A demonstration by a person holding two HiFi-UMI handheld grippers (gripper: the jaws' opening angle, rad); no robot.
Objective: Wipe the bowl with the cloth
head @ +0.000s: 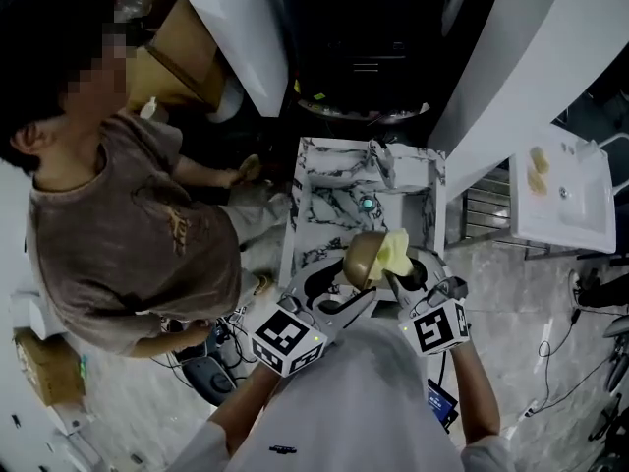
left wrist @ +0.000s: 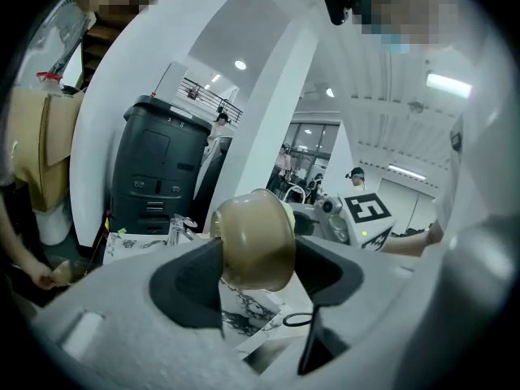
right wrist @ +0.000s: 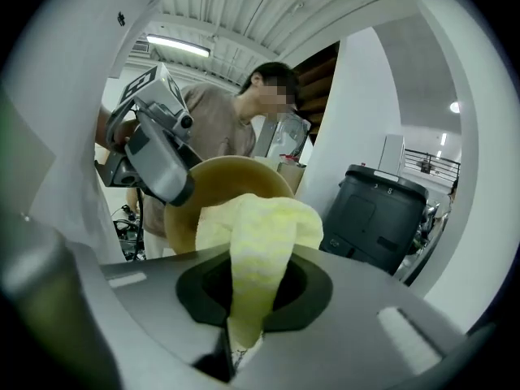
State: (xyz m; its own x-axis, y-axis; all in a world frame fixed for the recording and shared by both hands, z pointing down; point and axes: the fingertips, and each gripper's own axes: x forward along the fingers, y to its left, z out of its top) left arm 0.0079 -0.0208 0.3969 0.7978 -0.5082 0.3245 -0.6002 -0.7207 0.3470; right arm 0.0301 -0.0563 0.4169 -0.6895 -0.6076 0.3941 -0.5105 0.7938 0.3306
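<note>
I hold a tan bowl (head: 363, 257) up over the marble-patterned table (head: 324, 205), with my left gripper (head: 349, 281) shut on it. From the left gripper view the bowl (left wrist: 253, 244) fills the gap between the jaws, its outside toward the camera. My right gripper (head: 401, 281) is shut on a pale yellow cloth (head: 395, 253), which is pressed into the bowl's opening. In the right gripper view the cloth (right wrist: 258, 254) rises from the jaws and bunches against the bowl (right wrist: 223, 187) inside. The left gripper body (right wrist: 154, 149) shows beside the bowl.
A person in a brown shirt (head: 128, 234) sits at the table's left side. A dark grey bin (left wrist: 158, 173) stands beyond the table. A small teal object (head: 367, 204) lies on the table. A white stand (head: 560, 190) with pale items is at the right.
</note>
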